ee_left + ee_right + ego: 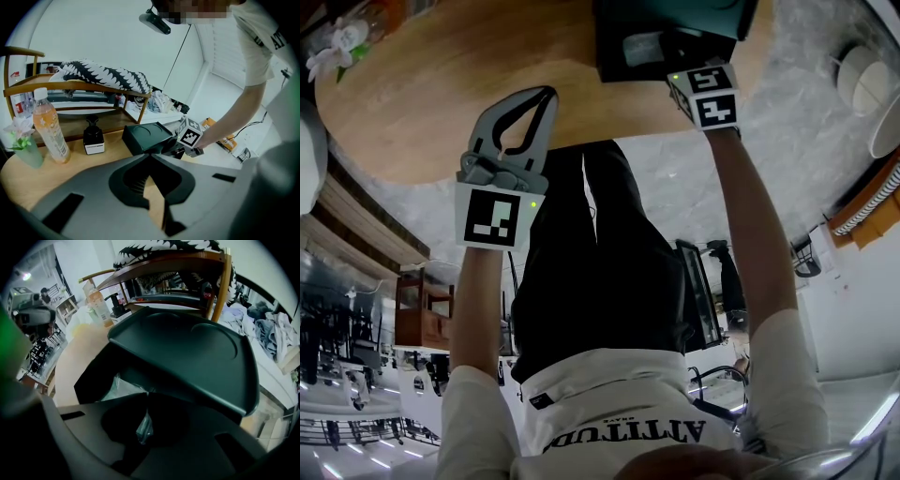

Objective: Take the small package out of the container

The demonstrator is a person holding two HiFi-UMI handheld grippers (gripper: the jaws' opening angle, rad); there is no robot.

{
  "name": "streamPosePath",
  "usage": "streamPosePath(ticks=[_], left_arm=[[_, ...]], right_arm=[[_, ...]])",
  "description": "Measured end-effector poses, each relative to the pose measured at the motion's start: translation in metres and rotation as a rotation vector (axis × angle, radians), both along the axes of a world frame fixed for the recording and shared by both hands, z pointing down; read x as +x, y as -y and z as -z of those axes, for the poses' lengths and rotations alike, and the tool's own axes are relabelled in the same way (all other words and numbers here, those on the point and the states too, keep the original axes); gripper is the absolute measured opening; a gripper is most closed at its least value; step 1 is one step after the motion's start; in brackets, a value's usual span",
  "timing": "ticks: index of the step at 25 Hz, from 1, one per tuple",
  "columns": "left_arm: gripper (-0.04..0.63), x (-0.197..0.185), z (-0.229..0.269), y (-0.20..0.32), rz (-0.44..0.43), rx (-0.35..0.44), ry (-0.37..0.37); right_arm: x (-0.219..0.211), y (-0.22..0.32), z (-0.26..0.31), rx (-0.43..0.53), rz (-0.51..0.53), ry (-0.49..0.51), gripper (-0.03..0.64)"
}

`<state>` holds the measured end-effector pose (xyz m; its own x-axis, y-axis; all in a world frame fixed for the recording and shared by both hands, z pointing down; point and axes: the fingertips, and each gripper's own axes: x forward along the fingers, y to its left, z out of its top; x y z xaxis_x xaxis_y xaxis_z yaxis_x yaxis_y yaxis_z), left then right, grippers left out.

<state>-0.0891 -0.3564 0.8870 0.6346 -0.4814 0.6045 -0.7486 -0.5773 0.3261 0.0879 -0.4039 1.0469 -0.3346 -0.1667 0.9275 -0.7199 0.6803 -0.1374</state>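
Head view: the left gripper (546, 98) hangs over the wooden table (412, 112), and the right gripper (705, 92) is at the dark green container (675, 37). Left gripper view: its jaws are closed together with nothing between them. Right gripper view: its jaws pinch the small package (144, 428), a clear bag, at the container's open mouth, under the raised lid (197, 352).

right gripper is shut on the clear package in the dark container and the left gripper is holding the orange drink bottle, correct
No. The left gripper holds nothing: its jaws are together, and the orange drink bottle stands apart on the wooden table, as the left gripper view shows. The right gripper is shut on the clear package in the dark container.
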Motion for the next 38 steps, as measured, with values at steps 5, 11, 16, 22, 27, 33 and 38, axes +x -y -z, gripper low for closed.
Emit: streamPosePath(ticks=[5,11,16,22,27,33,38], left_arm=[[0.023,-0.001,0.013,0.003,0.028,0.004,-0.016],[0.023,-0.006,0.045,0.011,0.042,0.042,-0.024],[0.023,-0.012,0.094,0.012,0.056,0.066,-0.038],[0.023,-0.025,0.153,0.018,0.051,0.112,-0.034],[0.023,-0.036,0.199,0.007,0.06,0.128,-0.028],[0.023,-0.04,0.259,-0.014,0.074,0.139,-0.037],[0.023,-0.036,0.314,-0.03,0.061,0.173,-0.049]], right_arm=[[-0.001,0.0,0.019,0.012,-0.002,0.022,0.026],[0.005,0.004,0.059,0.055,-0.026,0.027,0.025],[0.008,-0.002,0.117,0.081,-0.045,0.024,0.025],[0.003,0.002,0.19,0.135,-0.049,0.041,0.025],[0.004,0.004,0.253,0.191,-0.07,0.063,0.023],[0.019,-0.004,0.332,0.235,-0.178,0.099,0.023],[0.035,-0.022,0.402,0.278,-0.249,0.136,0.023]])
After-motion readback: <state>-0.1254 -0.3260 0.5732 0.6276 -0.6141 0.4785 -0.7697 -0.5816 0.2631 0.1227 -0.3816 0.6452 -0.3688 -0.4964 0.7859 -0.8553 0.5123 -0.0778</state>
